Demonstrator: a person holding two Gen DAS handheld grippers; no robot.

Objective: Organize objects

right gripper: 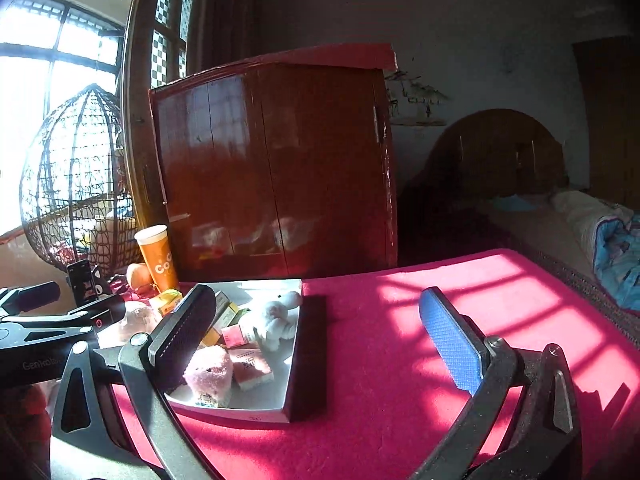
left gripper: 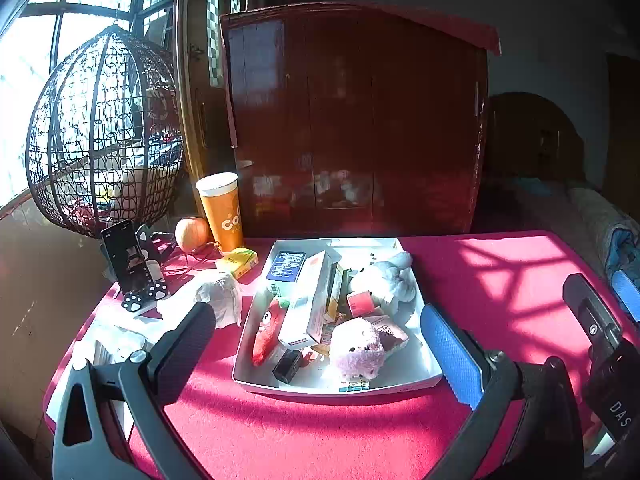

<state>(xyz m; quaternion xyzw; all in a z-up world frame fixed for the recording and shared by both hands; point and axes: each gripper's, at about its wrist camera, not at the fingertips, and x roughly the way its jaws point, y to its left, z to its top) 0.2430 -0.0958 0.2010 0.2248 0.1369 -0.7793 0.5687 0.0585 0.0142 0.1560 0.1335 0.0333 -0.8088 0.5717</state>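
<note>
A white tray (left gripper: 422,376) on the red table holds several things: a pink plush (left gripper: 356,350), a grey-white plush (left gripper: 390,280), a red plush (left gripper: 266,330), a long white box (left gripper: 308,300) and small boxes. The tray shows in the right wrist view too (right gripper: 294,344). My left gripper (left gripper: 320,344) is open and empty, its fingers either side of the tray's near half. My right gripper (right gripper: 320,332) is open and empty, above the tray's right edge. It also shows at the right of the left wrist view (left gripper: 600,308).
Left of the tray lie crumpled white paper (left gripper: 222,296), a yellow box (left gripper: 238,262), an orange cup (left gripper: 222,212), an apple (left gripper: 192,234) and a phone on a stand (left gripper: 134,266). A dark wooden cabinet (left gripper: 352,120) stands behind the table. A wicker hanging chair (left gripper: 100,136) is at the left.
</note>
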